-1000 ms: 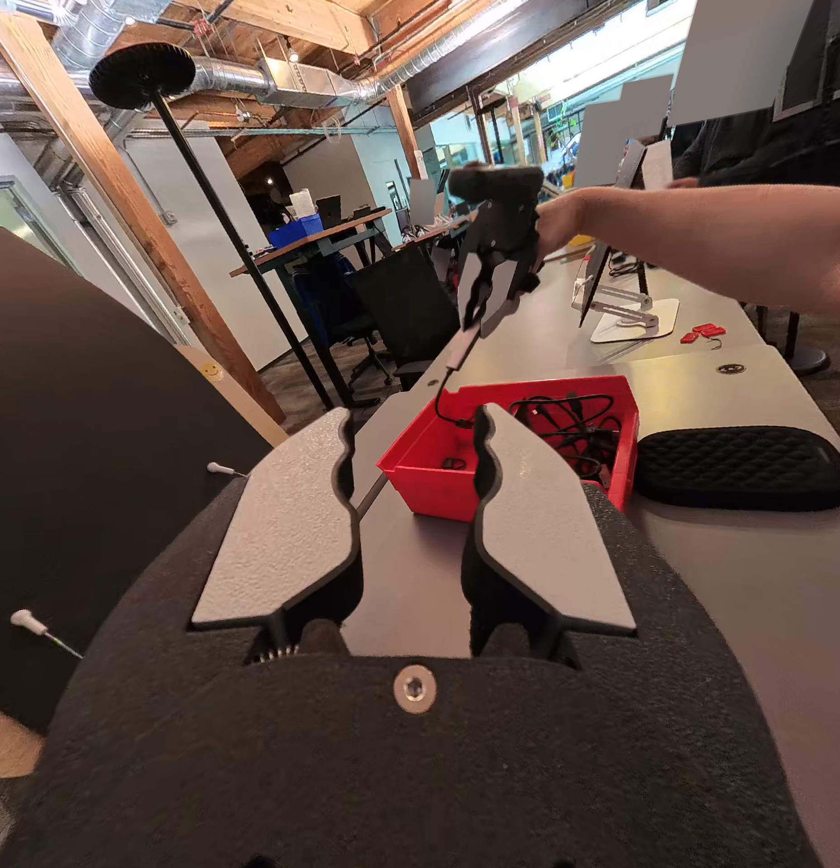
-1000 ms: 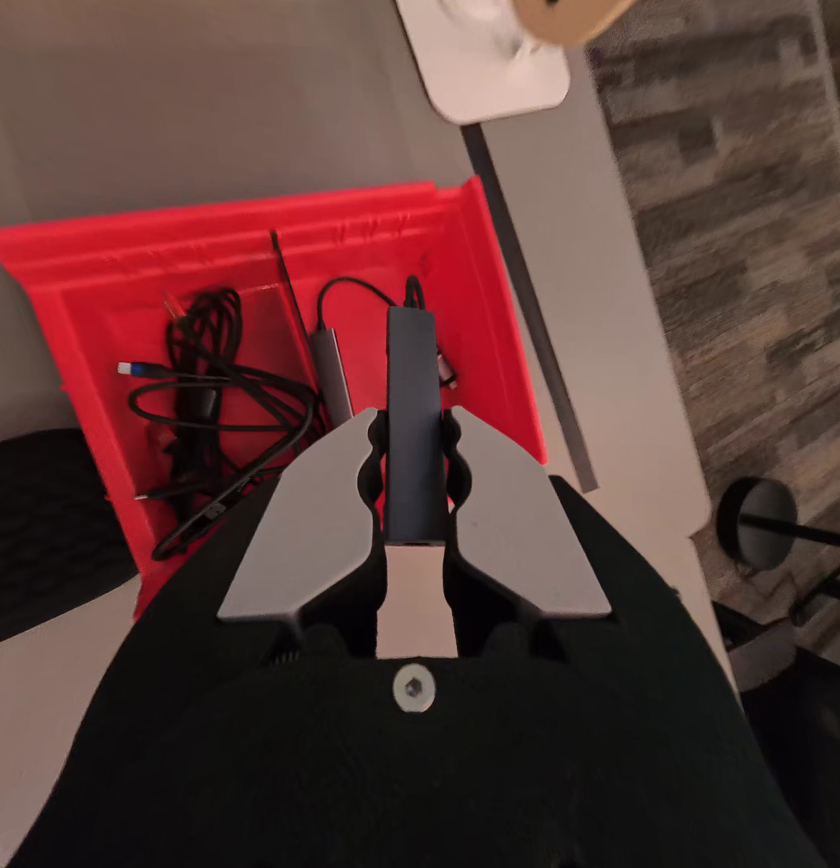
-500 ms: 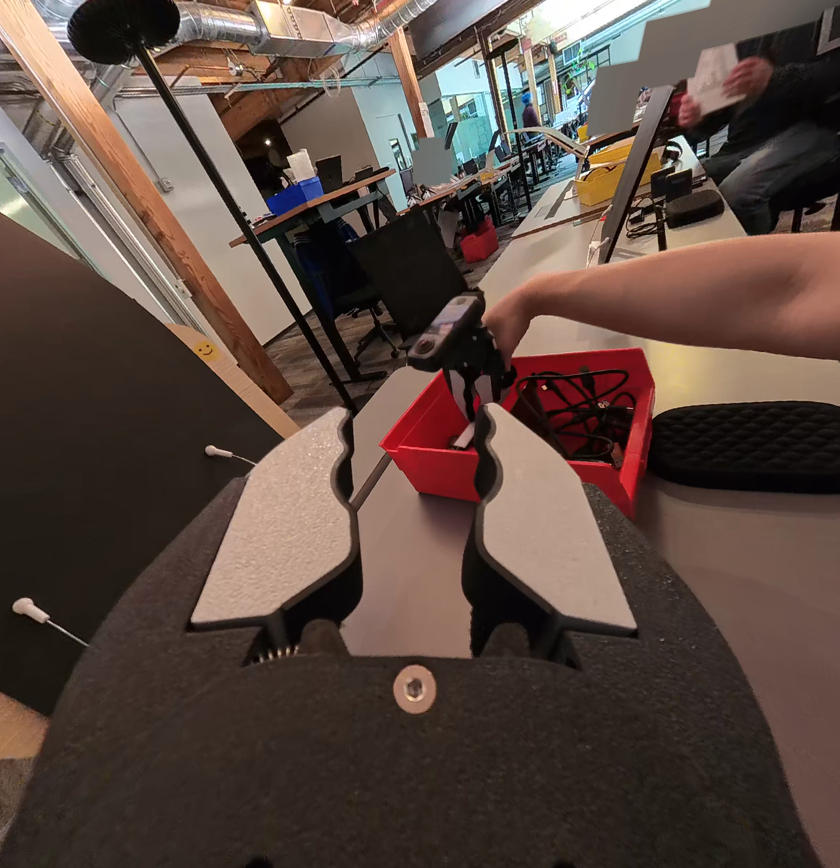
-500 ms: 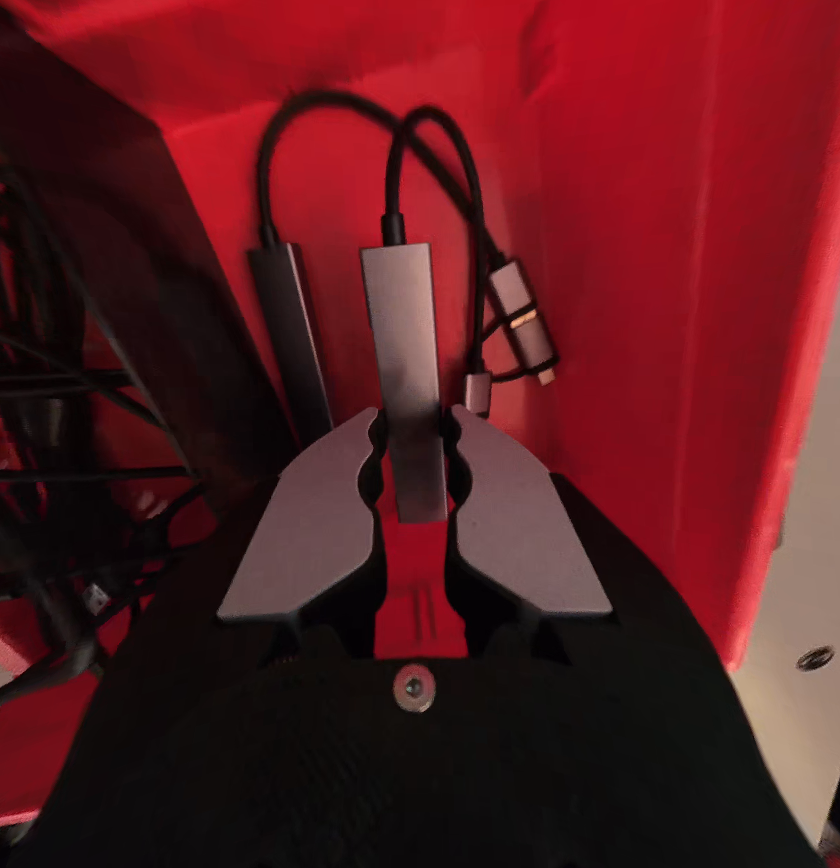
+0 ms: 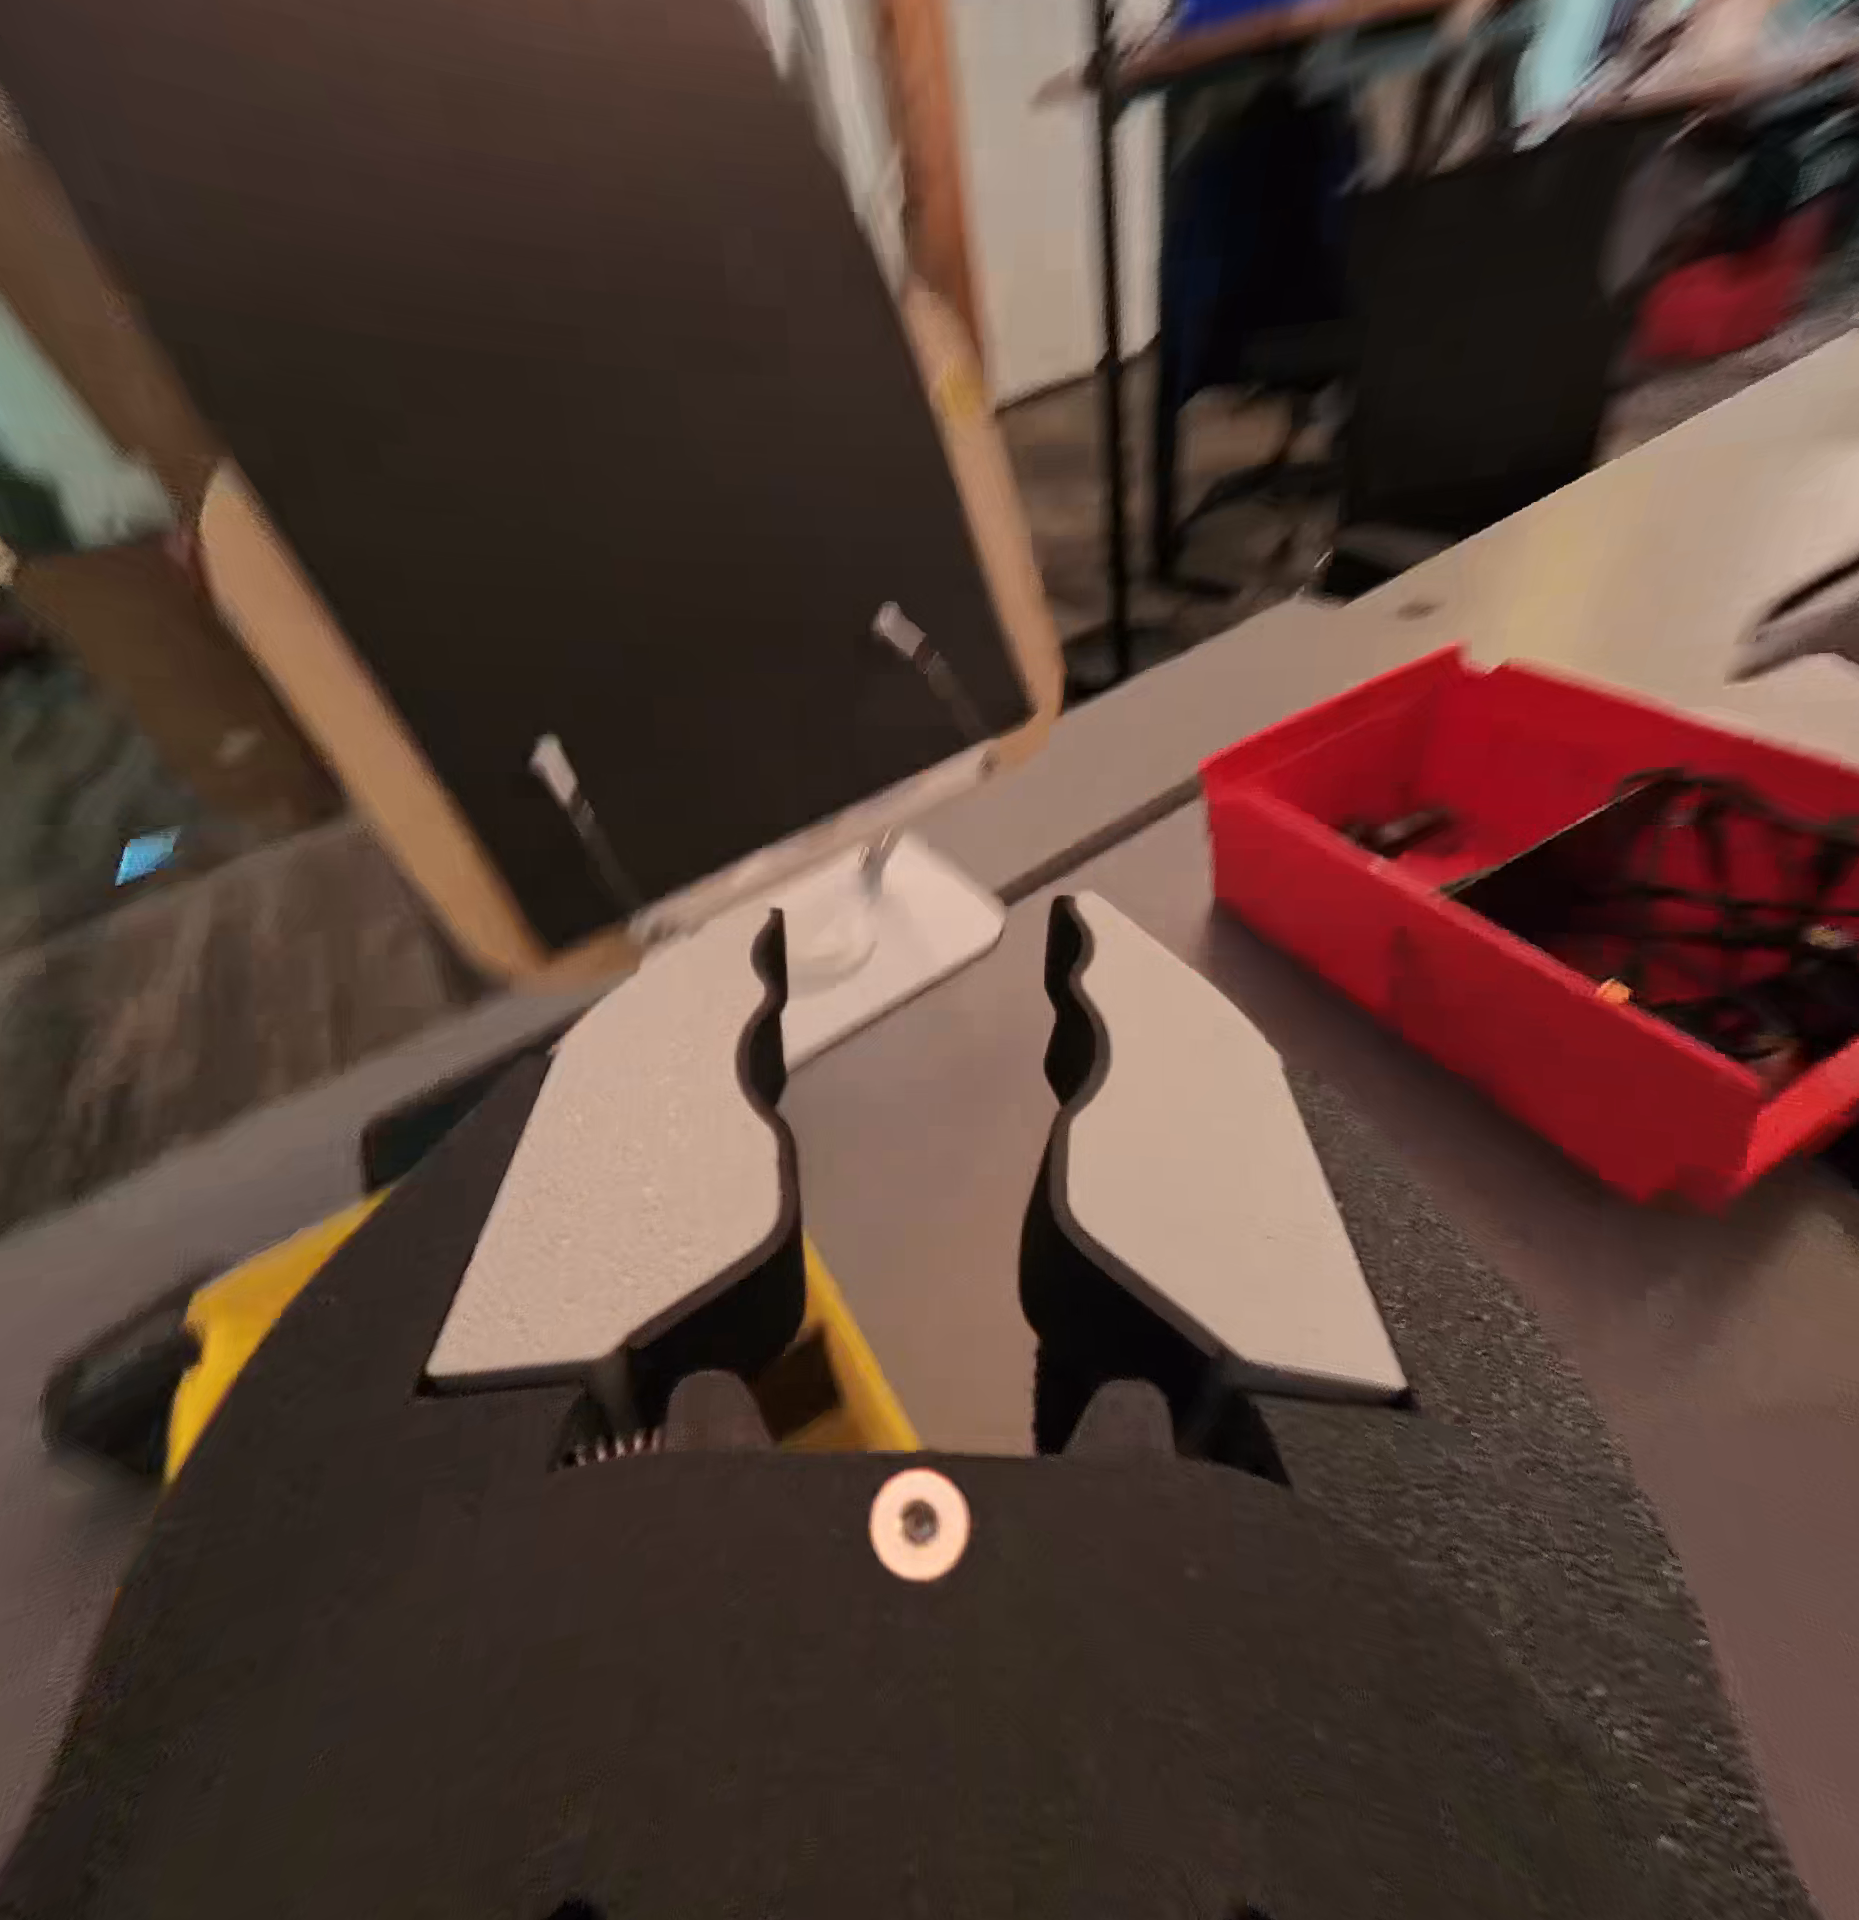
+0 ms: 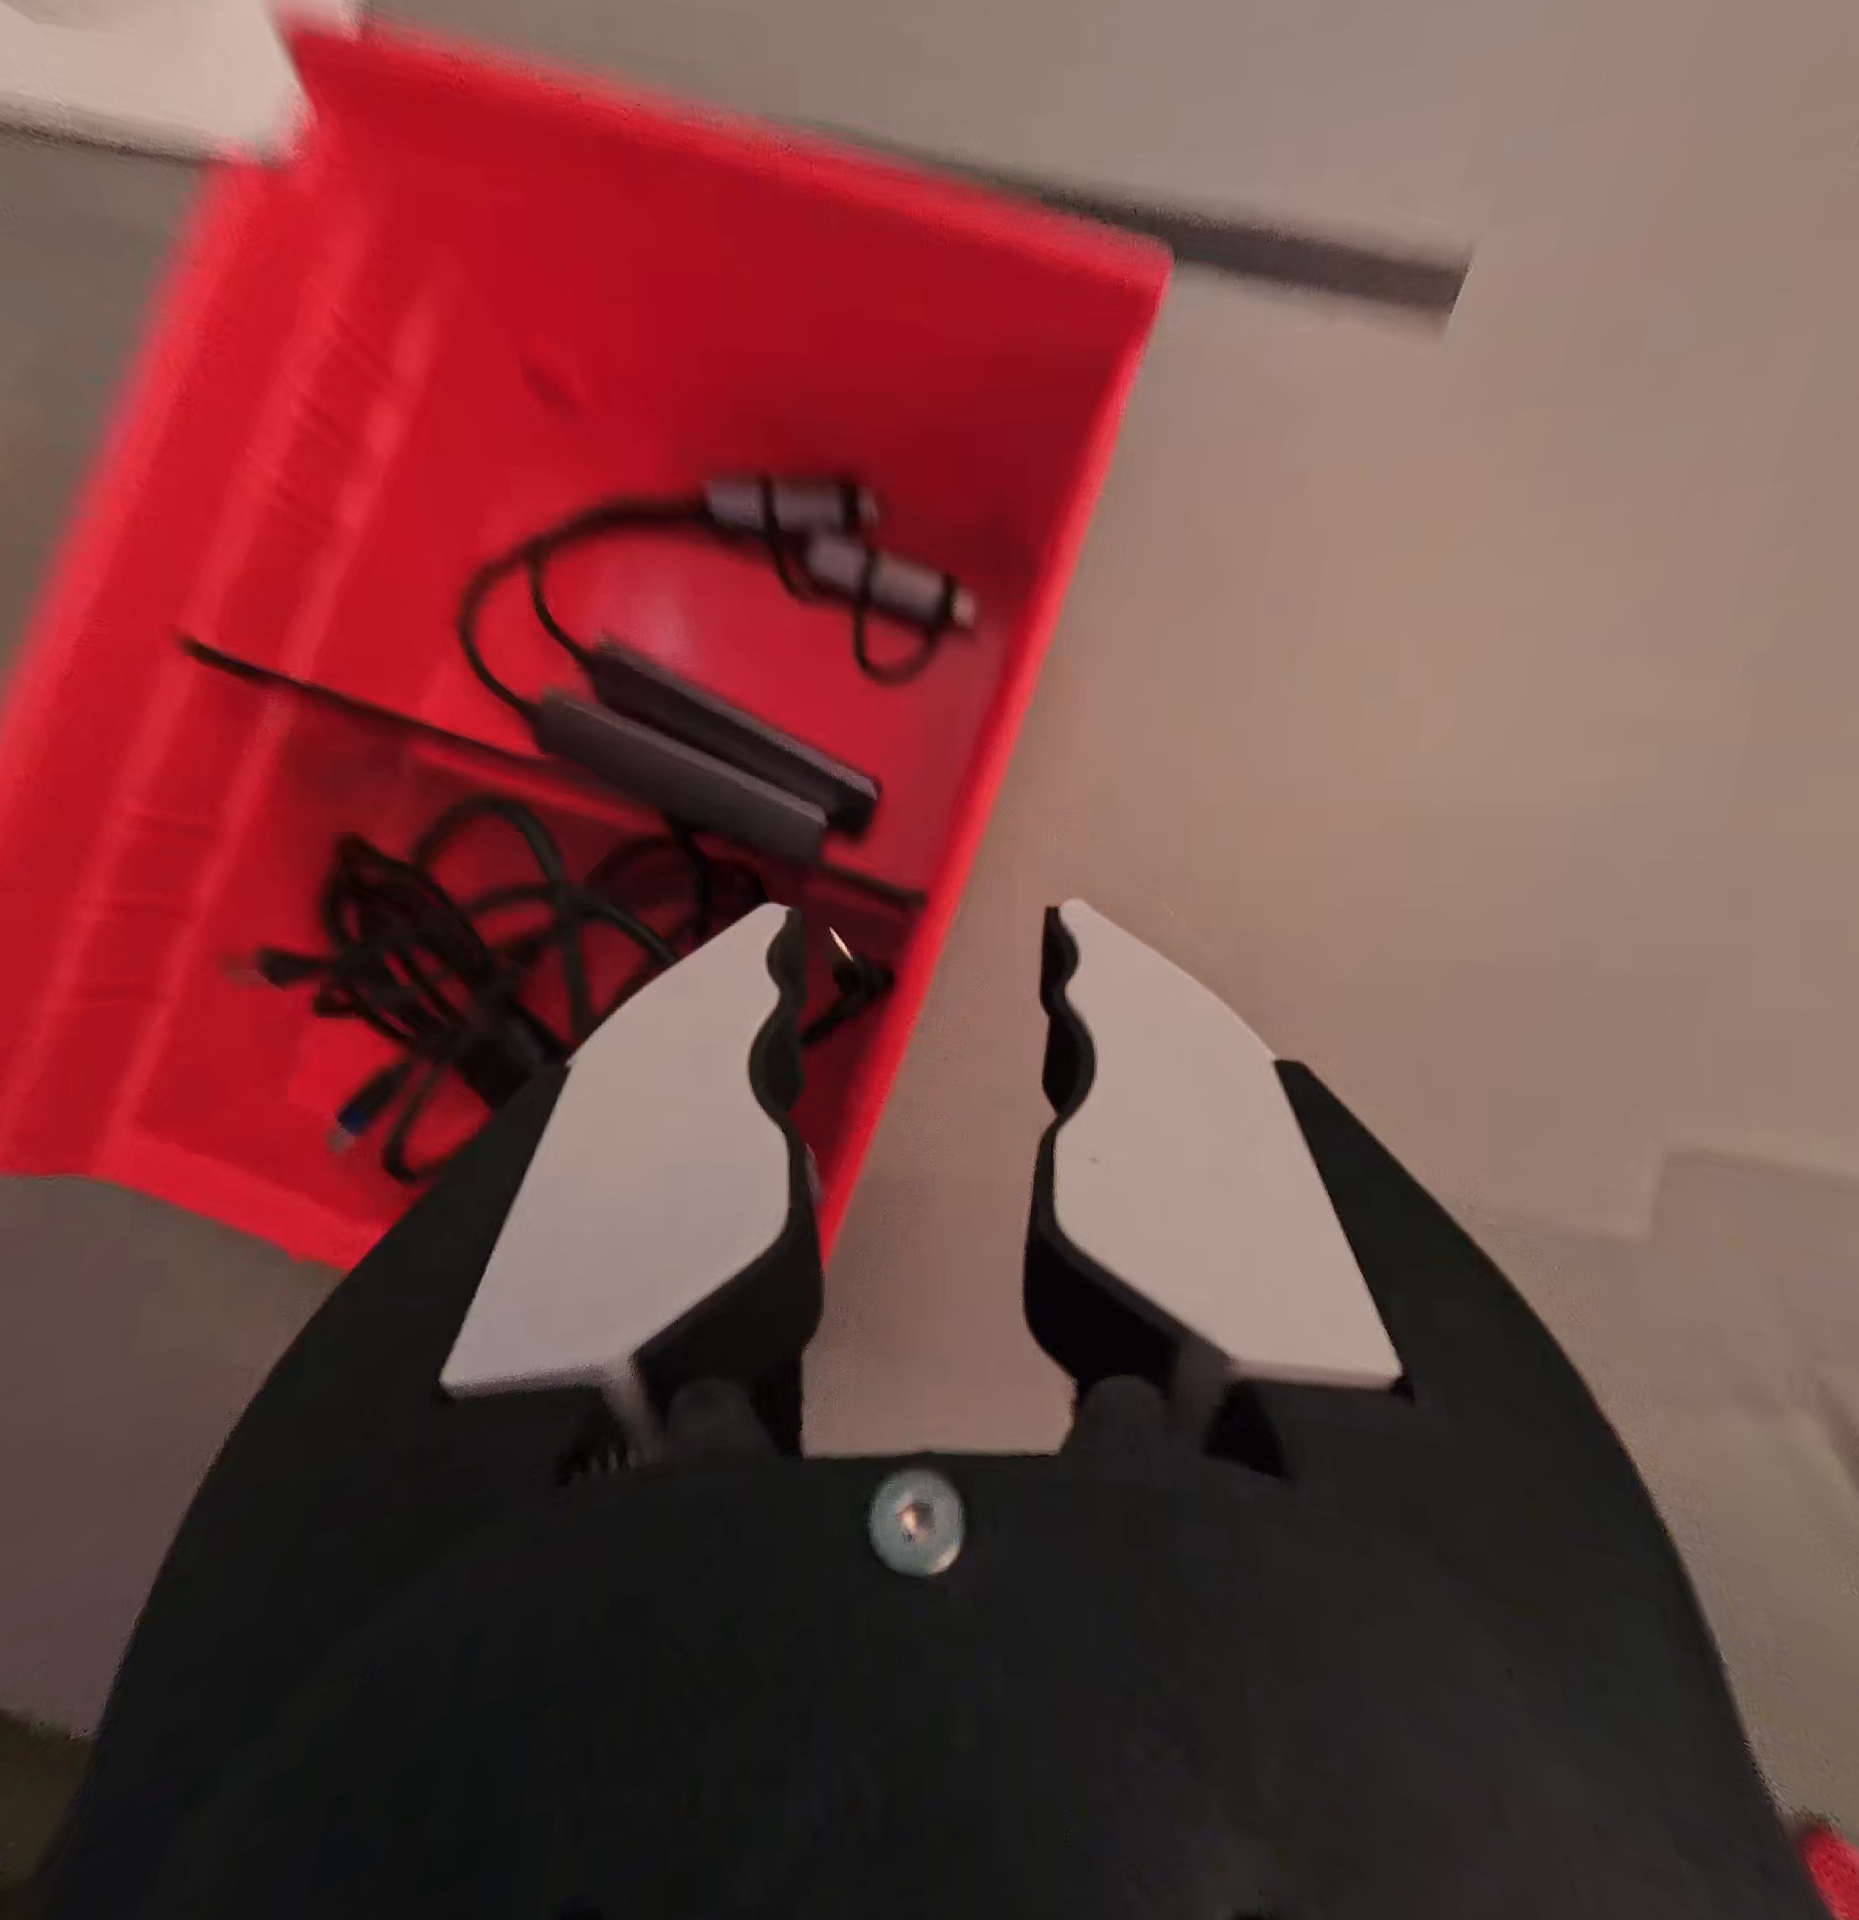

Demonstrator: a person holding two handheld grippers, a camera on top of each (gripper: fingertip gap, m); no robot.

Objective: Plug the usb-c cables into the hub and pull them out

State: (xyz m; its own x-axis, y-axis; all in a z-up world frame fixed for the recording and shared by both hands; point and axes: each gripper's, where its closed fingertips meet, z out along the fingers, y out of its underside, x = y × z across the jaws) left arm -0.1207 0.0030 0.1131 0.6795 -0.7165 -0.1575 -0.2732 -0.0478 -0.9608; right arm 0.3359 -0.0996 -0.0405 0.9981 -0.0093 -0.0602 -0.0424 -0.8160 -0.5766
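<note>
Inside the red bin (image 6: 1050, 582): two slim grey hubs (image 6: 686, 764) lie side by side in the upper compartment, their short leads curling to the plugs (image 6: 852, 551) toward the bin's far wall.
Cables (image 6: 437, 987): black tangle in the bin's lower compartment, behind a thin dark divider (image 6: 385, 717).
Right gripper (image 6: 914, 914): fingers spread, nothing between them — it hovers over the bin's near right corner; the hubs lie beyond the left fingertip (image 6: 769, 935), clear of it.
Left gripper (image 5: 914, 925): fingers spread and empty, over the grey table (image 5: 1527, 1403), well to the left of the bin (image 5: 1424, 997).
Beside the bin: a white stand base (image 5: 904, 935) — just past the left fingertips.
Picture quality: both views blurred; plug details cannot be told.
</note>
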